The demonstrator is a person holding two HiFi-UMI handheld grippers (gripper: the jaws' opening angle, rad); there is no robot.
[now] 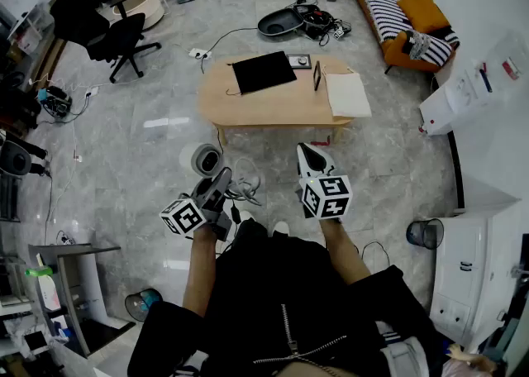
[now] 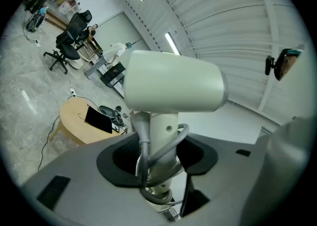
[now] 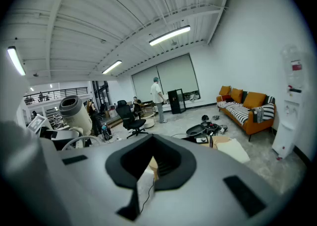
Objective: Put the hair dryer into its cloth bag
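White hair dryer (image 2: pixel 171 88) clamped by handle in left gripper (image 1: pixel 221 181) | right gripper (image 1: pixel 311 152) closed, empty | hold cord (image 2: pixel 141 165) gathered, carry level toward wooden counter (image 1: pixel 281 107)

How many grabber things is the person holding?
2. The left gripper clamps the handle of the white hair dryer. The right gripper is beside it, shut and empty. No others show.

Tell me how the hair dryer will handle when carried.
The hair dryer is likely top-heavy: a wide barrel above the narrow handle that the left gripper clamps. Its smooth shell may twist. Its looped cord looks floppy.
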